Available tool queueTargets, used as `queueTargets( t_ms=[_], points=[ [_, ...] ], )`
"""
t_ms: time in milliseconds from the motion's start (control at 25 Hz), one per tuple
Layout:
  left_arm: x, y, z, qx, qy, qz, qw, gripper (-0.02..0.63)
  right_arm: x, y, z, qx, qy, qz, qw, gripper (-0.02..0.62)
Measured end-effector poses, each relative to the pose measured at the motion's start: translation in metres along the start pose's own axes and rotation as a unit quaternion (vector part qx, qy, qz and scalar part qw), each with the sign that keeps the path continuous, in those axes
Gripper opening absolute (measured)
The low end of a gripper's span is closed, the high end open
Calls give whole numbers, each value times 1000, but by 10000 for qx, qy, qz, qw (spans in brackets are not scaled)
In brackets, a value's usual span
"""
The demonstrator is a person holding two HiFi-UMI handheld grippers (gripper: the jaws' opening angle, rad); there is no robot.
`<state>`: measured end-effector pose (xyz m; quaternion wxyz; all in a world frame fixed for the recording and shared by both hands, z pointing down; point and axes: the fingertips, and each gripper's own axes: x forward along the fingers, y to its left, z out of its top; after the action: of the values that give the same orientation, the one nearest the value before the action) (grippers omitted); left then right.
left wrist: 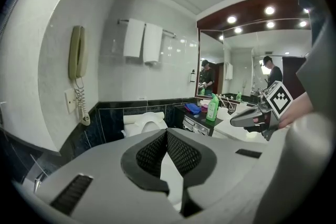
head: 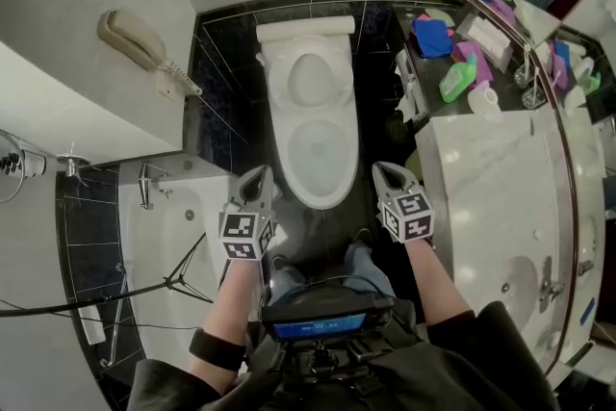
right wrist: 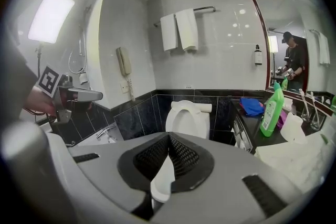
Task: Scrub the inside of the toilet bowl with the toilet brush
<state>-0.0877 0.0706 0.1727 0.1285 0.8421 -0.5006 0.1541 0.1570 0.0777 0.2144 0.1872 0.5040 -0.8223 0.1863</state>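
Two shut grippers held over the front of a white toilet

The glossy white ceramic toilet (head: 318, 149) stood against the black-tiled wall, its oval bowl open and its lid tipped up. It sat between a white bathtub (head: 183, 217) on the left and a pale marble vanity counter (head: 500, 197) on the right. The grey left gripper (head: 255, 176) and grey right gripper (head: 390, 170) hung on either side of the bowl's near rim, well apart, both pointing forward and slightly down on bare forearms. Each gripper's ribbed black pads met at the tips with nothing held between them. Narrow strips of dark polished floor (head: 385, 140) ran along both sides of the toilet. A green plastic bottle (head: 457, 77) and a folded blue cloth (head: 433, 38) lay on the dark shelf near the mirror.
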Motion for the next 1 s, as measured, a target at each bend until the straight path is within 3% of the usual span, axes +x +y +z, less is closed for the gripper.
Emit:
queueTargets(
  t_ms=[1000],
  points=[
    [-14,1,-23,-17,306,145,9994,0,4,-5,-33,15,270,9,9996,3]
  ],
)
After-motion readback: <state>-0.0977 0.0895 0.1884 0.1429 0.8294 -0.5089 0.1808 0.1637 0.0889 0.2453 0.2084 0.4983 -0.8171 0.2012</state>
